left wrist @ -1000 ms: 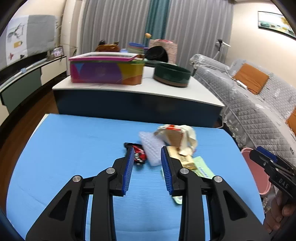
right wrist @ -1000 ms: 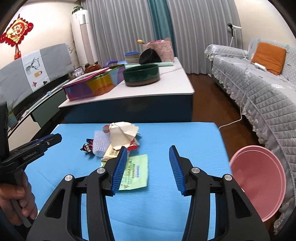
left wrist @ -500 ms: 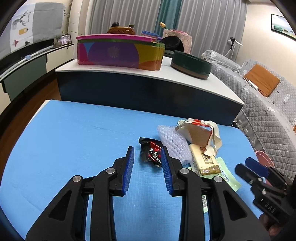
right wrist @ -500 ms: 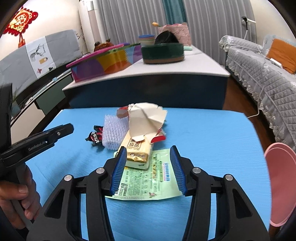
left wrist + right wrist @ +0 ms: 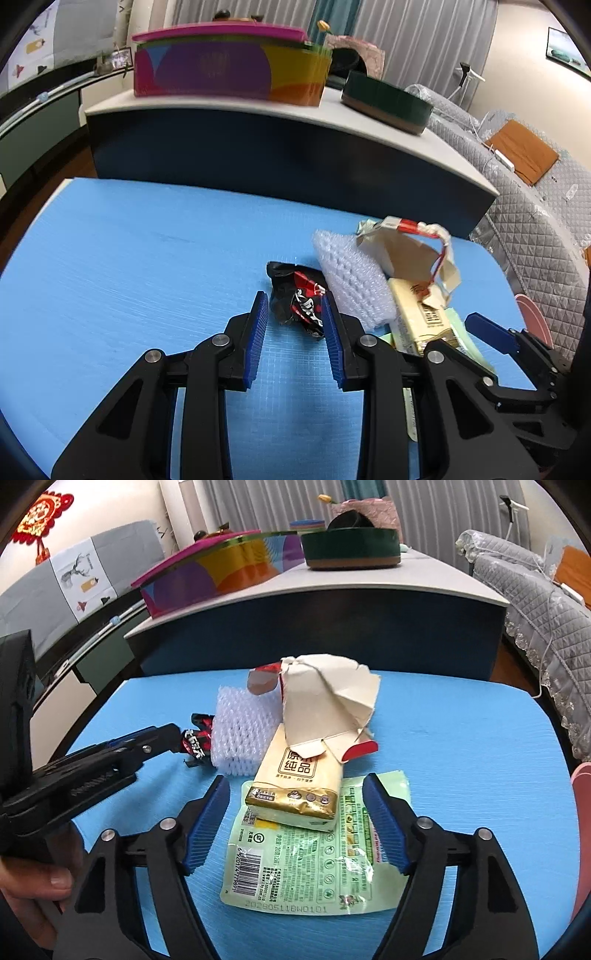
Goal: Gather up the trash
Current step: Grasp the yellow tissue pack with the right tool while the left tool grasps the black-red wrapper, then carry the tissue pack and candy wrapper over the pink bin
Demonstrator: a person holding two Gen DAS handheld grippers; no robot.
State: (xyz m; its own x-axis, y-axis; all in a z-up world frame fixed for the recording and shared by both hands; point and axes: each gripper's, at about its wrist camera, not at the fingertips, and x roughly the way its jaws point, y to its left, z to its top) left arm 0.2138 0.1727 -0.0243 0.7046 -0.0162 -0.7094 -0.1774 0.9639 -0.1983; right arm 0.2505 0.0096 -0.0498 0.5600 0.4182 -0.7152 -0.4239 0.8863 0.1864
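A heap of trash lies on the blue mat (image 5: 129, 266). My left gripper (image 5: 293, 301) is open, its tips either side of a crumpled black and red wrapper (image 5: 299, 301), also in the right wrist view (image 5: 197, 740). Beside it lie white foam netting (image 5: 351, 284) (image 5: 242, 733), a torn cardboard carton (image 5: 406, 254) (image 5: 328, 701) and a gold tissue pack (image 5: 299, 779) (image 5: 421, 314). My right gripper (image 5: 295, 799) is open, straddling the tissue pack and a flat green packet (image 5: 306, 860). It shows at the right of the left view (image 5: 491, 332).
A pink bin (image 5: 581, 812) (image 5: 535, 321) stands off the mat's right edge. Behind the mat a white-topped table (image 5: 258, 107) carries a colourful box (image 5: 229, 62) and a dark green round tin (image 5: 386, 101). A grey quilted sofa (image 5: 535, 206) runs along the right.
Both grippers have moved forward and down to the trash. The left tips now flank the black and red wrapper. The right tips now flank the tissue pack and green packet.
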